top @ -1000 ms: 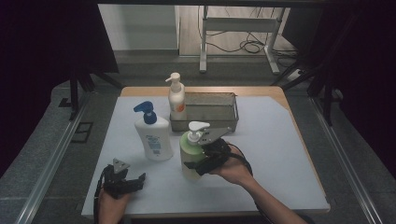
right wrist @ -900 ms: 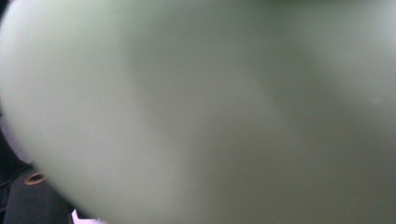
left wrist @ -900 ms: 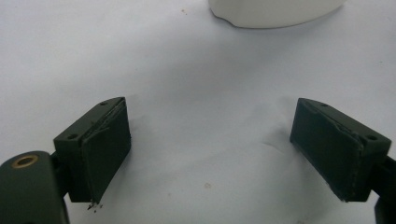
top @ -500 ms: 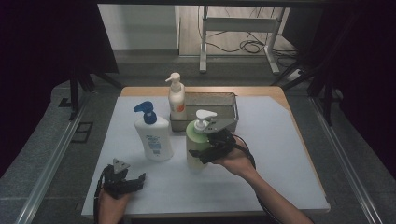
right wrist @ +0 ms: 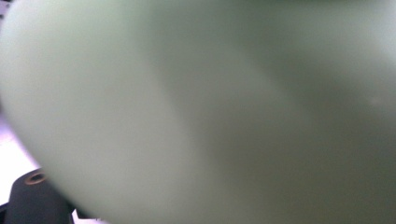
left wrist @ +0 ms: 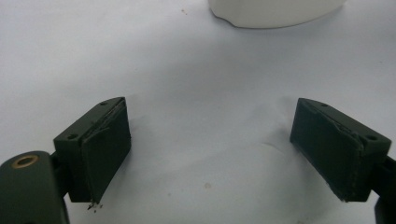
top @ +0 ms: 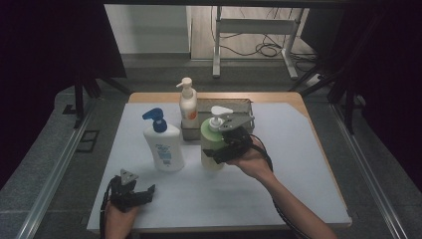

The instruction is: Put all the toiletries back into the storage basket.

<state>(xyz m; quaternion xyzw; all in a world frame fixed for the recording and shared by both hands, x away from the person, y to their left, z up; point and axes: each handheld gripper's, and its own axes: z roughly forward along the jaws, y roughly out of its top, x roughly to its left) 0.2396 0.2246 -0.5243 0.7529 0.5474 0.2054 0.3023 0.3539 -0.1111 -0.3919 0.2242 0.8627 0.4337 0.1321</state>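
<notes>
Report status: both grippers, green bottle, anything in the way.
Right gripper shut on green bottle, lifted off the mat. Left gripper open, empty, resting near front edge. Blue-capped white bottle close beside; metal bin right behind.

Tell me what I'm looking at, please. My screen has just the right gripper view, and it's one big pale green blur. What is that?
Observer: It's a green bottle with a white pump top. The right gripper is pressed against its side, gripping it.
Operator: Is anything else on the table?
Observer: Yes, a white bottle with a blue pump stands to its left, and a slim cream bottle with an orange label stands behind, beside a grey metal tray.
Operator: And the person's other hand?
Observer: The left gripper rests near the table's front edge, jaws wide open with nothing between them.
</notes>
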